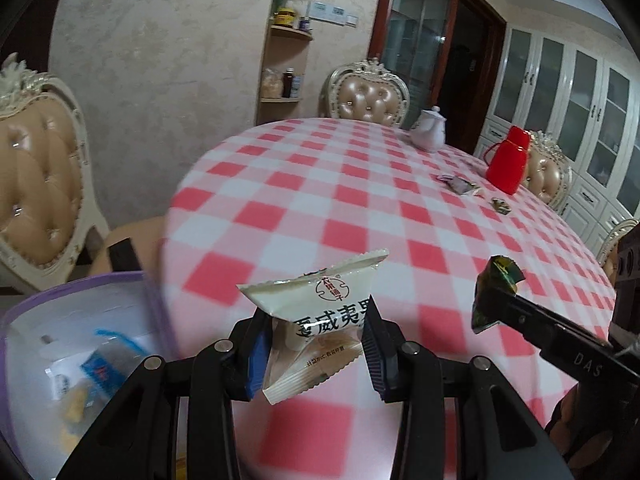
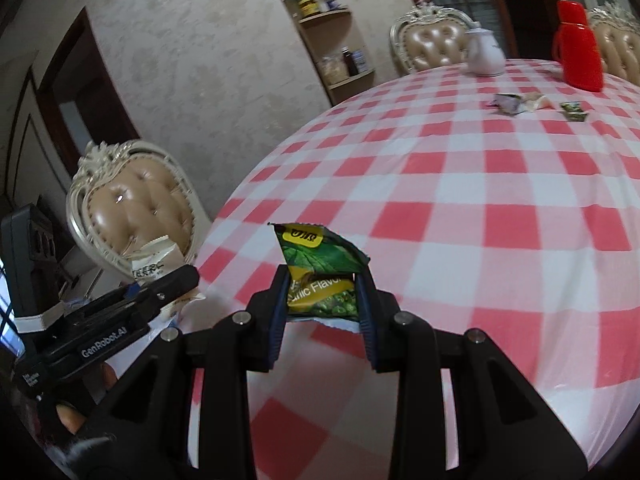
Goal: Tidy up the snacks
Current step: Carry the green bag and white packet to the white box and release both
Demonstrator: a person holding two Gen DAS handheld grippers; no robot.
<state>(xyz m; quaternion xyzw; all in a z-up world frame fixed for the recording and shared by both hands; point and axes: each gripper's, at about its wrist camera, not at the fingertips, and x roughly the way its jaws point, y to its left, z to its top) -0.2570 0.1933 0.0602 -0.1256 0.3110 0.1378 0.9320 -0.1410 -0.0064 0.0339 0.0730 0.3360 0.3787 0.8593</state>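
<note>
You are mid-carry with a snack in each hand. Your left gripper (image 1: 316, 344) has its fingers clamped on a cream packet (image 1: 320, 328) with dark printed characters, puffy and creased where it is pinched. Your right gripper (image 2: 322, 300) is clenched on a green packet (image 2: 320, 276) of garlic-flavour peas, its top folded over above the fingers. Both packets hang above the checked table (image 2: 480, 208). The purple-rimmed box (image 1: 80, 320), already holding a few packets, sits just left of your left fingers. I judge the next move is to bring each packet over that box and release. More wrappers (image 2: 516, 103) lie far ahead of the fingers.
</note>
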